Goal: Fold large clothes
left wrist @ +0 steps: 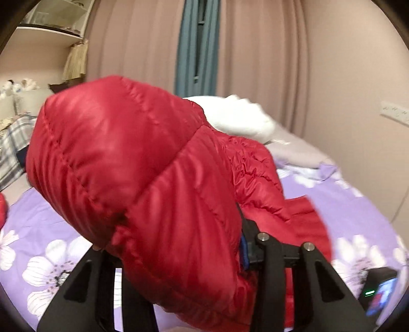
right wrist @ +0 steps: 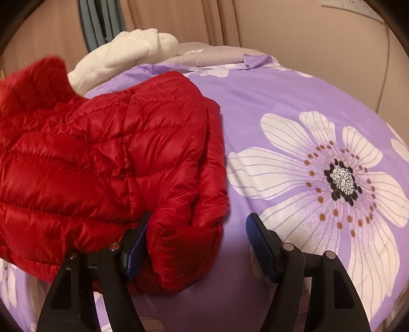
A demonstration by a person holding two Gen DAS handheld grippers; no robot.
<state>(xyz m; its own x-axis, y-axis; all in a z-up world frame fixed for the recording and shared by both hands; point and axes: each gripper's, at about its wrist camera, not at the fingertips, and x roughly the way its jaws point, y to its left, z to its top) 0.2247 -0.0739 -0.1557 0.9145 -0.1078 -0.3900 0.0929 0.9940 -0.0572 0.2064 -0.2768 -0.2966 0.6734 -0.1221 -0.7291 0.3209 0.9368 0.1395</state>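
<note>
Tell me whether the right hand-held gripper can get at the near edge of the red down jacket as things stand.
Probably yes. The right hand-held gripper stands open, and the red down jacket bulges between its fingers on the floral bedspread, against the left pad. Nothing blocks it.

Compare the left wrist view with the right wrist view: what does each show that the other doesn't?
Left wrist only: wall shelves, a plaid cloth, and the left gripper with the red puffer jacket lifted and bunched in its jaws. Right wrist only: the right gripper, jaws open, one finger against the jacket's edge. Both: the jacket, the purple floral bedspread, the white blanket, and the beige curtains.
</note>
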